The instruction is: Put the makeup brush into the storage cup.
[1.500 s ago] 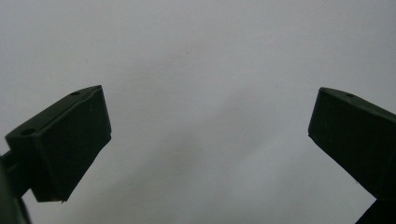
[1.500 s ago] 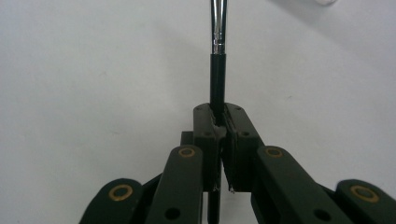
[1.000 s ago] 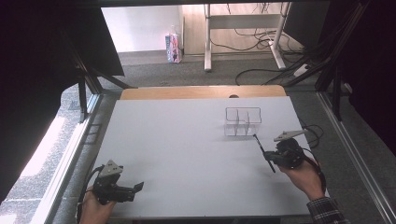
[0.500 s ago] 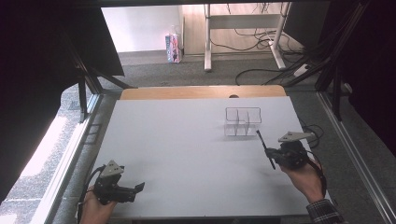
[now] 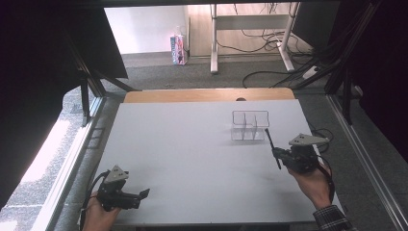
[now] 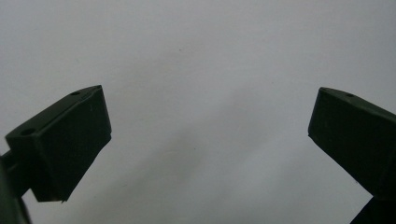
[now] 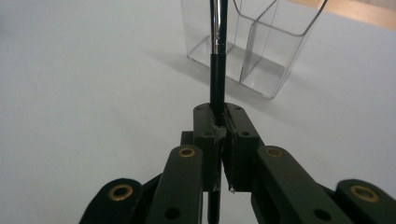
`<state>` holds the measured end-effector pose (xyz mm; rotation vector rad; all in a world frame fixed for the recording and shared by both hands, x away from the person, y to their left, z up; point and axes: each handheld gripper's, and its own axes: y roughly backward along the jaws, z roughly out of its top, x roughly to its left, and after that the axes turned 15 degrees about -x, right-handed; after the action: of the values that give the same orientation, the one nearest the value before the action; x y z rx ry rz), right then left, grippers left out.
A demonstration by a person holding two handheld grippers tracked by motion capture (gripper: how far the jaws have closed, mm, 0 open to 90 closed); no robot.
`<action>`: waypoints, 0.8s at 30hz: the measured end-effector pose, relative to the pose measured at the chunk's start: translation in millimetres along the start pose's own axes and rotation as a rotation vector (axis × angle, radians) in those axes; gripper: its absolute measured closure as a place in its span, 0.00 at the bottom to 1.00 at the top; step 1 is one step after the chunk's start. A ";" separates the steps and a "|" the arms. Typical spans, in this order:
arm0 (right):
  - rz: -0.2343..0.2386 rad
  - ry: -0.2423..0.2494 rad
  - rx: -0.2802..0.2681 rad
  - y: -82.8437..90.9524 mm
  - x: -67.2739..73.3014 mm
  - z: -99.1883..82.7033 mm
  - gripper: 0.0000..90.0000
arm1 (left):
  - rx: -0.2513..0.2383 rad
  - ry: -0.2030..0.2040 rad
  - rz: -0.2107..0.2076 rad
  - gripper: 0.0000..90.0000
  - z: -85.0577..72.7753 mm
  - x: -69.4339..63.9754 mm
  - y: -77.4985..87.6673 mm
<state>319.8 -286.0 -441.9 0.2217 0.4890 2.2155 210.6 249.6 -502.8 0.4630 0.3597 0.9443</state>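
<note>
My right gripper (image 5: 278,155) is shut on a thin black pen (image 5: 270,142) at the right side of the white table (image 5: 192,159). In the right gripper view the pen (image 7: 217,74) rises straight out of the closed jaws of my right gripper (image 7: 220,125), with a silver band partway up. Its far end points at a clear plastic organizer (image 7: 261,44) with upright dividers. The organizer (image 5: 249,126) stands just beyond the pen's tip. My left gripper (image 5: 140,197) rests near the table's front left corner, open. In the left gripper view, my left gripper (image 6: 210,114) has nothing between its jaws.
A wooden strip (image 5: 207,95) runs along the table's far edge. Beyond it lie grey floor, cables (image 5: 269,72), desk legs and a small carton (image 5: 178,48). Metal rails (image 5: 77,159) border the table's left and right sides.
My right gripper has drifted slightly toward the organizer with the pen still clamped. The left gripper has stayed where it was.
</note>
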 end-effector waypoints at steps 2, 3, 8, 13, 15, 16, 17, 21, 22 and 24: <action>-0.001 0.003 -0.018 0.5 0.7 1.2 0.93 | 0.000 -0.001 0.000 0.00 -0.1 0.2 0.3; -0.002 0.001 -0.030 0.9 1.1 1.8 0.93 | 0.000 0.000 0.000 0.00 -0.2 0.3 0.4; 0.001 0.005 -0.082 2.6 3.5 5.6 0.93 | 0.001 -0.001 -0.001 0.00 -0.2 0.4 0.3; 0.009 0.024 -0.096 0.3 7.1 8.0 0.93 | 0.003 -0.002 0.002 0.00 -0.4 0.3 0.0; 0.009 0.025 -0.103 -0.1 8.2 9.8 0.93 | 0.003 -0.002 0.003 0.00 -0.4 0.2 -0.1; 0.009 0.026 -0.113 -0.1 8.4 11.1 0.93 | 0.003 -0.002 0.003 0.00 -0.4 0.2 -0.1; 0.009 0.026 -0.113 -0.1 8.4 11.1 0.93 | 0.003 -0.002 0.004 0.00 -0.4 0.2 -0.1; 0.016 0.018 -0.132 -1.3 9.1 13.3 0.93 | 0.004 -0.002 0.005 0.00 -0.4 0.2 0.0; 0.014 0.022 -0.130 -3.5 9.8 13.5 0.93 | 0.004 -0.002 0.005 0.00 -0.4 0.2 -0.1; 0.015 0.024 -0.130 -4.6 9.8 14.0 0.93 | 0.004 -0.003 0.006 0.00 -0.4 0.1 -0.2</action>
<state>321.3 -272.0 -431.2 0.1305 0.3549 2.2570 210.6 249.7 -503.2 0.4693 0.3580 0.9492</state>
